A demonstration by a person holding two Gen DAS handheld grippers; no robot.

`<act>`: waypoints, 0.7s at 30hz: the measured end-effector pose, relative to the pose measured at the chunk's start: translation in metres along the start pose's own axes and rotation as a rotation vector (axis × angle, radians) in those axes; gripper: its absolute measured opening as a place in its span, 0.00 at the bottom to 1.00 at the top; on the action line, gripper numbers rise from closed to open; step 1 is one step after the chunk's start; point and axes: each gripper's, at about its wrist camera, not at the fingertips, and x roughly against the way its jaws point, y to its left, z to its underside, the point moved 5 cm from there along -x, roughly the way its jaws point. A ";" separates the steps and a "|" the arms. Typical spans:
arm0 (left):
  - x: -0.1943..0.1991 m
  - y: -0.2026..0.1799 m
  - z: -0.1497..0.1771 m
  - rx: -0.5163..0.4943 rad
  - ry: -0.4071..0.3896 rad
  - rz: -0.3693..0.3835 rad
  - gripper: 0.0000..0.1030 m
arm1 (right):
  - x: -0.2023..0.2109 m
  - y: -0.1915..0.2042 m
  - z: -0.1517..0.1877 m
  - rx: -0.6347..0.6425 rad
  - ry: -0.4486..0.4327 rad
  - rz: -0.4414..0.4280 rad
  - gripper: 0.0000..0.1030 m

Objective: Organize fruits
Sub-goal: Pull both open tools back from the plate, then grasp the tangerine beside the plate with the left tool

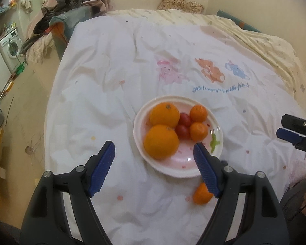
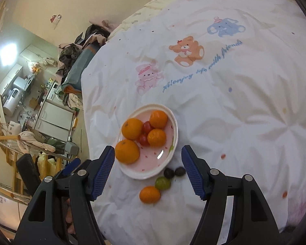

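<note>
A pink-and-white plate [image 1: 174, 169] [image 2: 151, 173] lies on a white quilt. It holds two large oranges [image 1: 161, 141] [image 2: 127, 152], two small mandarins [image 1: 198, 131] [image 2: 156, 137] and two red cherry tomatoes [image 1: 182, 131] [image 2: 143, 139]. On the quilt beside the plate lie a mandarin [image 1: 201, 195] [image 2: 150, 194], a green fruit [image 2: 162, 183] and two dark fruits [image 2: 174, 172]. My left gripper [image 1: 154, 155] is open and empty above the plate's near rim. My right gripper [image 2: 148, 160] is open and empty above the plate's near edge; it also shows in the left wrist view [image 1: 291, 132].
The quilt [image 1: 132, 61] [image 2: 234, 102] with printed bears covers a bed. A heap of clothes [image 1: 67, 6] [image 2: 79, 53] lies at the bed's far left. A washing machine [image 1: 11, 45] and kitchen clutter stand left across the floor.
</note>
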 end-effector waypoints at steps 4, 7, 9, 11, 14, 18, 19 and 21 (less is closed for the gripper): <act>-0.004 -0.007 0.021 -0.035 0.033 -0.007 0.74 | 0.004 -0.006 0.009 -0.013 0.002 0.023 0.68; -0.014 -0.016 0.037 -0.066 0.077 -0.014 0.74 | 0.005 -0.013 0.012 -0.009 0.006 0.048 0.68; -0.022 -0.026 0.047 -0.098 0.110 -0.008 0.74 | 0.004 -0.019 0.013 -0.007 0.019 0.068 0.68; -0.030 -0.039 0.057 -0.136 0.138 0.010 0.74 | 0.004 -0.024 0.015 -0.010 0.028 0.081 0.68; -0.041 -0.061 0.069 -0.208 0.184 0.048 0.74 | 0.005 -0.033 0.015 -0.024 0.029 0.096 0.68; -0.054 -0.084 0.081 -0.252 0.242 0.104 0.74 | 0.007 -0.040 0.014 -0.039 0.026 0.112 0.68; -0.057 -0.087 0.083 -0.259 0.253 0.114 0.74 | 0.007 -0.041 0.014 -0.041 0.026 0.115 0.68; -0.064 -0.093 0.085 -0.273 0.274 0.130 0.74 | 0.008 -0.044 0.014 -0.042 0.028 0.123 0.68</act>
